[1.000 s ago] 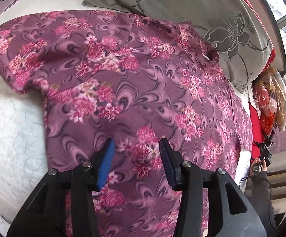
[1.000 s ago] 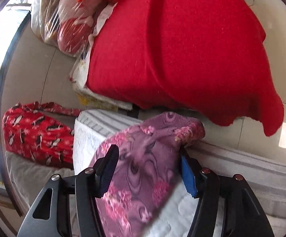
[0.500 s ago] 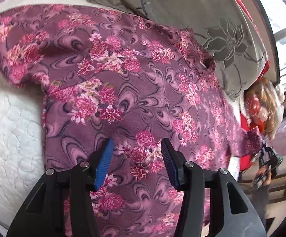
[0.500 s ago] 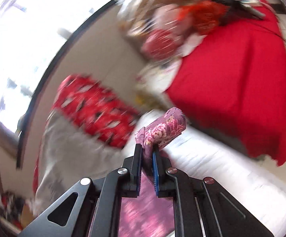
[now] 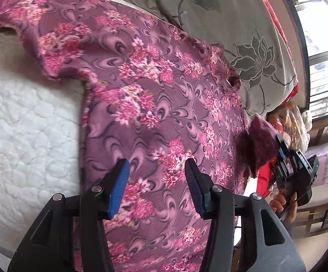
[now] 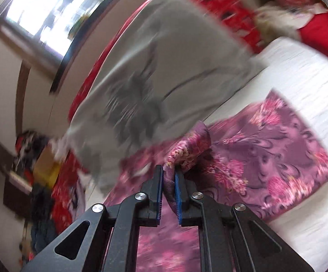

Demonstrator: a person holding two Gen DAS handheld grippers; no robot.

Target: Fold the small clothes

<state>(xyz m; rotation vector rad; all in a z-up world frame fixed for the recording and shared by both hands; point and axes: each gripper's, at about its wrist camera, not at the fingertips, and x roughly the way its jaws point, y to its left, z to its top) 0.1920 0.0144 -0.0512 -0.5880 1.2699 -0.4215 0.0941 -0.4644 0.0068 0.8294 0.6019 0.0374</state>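
Note:
A purple garment with pink flowers [image 5: 154, 104] lies spread on the white quilted bed [image 5: 28, 131]. My left gripper [image 5: 157, 172] is open and hovers just above the garment's lower part. My right gripper [image 6: 168, 176] is shut on a sleeve of the purple garment [image 6: 186, 151] and holds it lifted over the cloth. In the left wrist view the right gripper [image 5: 279, 149] shows at the right edge with the raised sleeve [image 5: 259, 140] in it. The right wrist view is blurred by motion.
A grey flower-print pillow [image 5: 231, 29] lies along the far side of the garment, also in the right wrist view [image 6: 154, 74]. Red fabric [image 6: 317, 29] and bagged items [image 5: 295, 122] sit beyond the bed's end. A window [image 5: 322, 45] is at the right.
My right gripper shut on the sleeve, lifted it and swung it inward over the garment. My left gripper stayed open above the cloth, shifting slightly.

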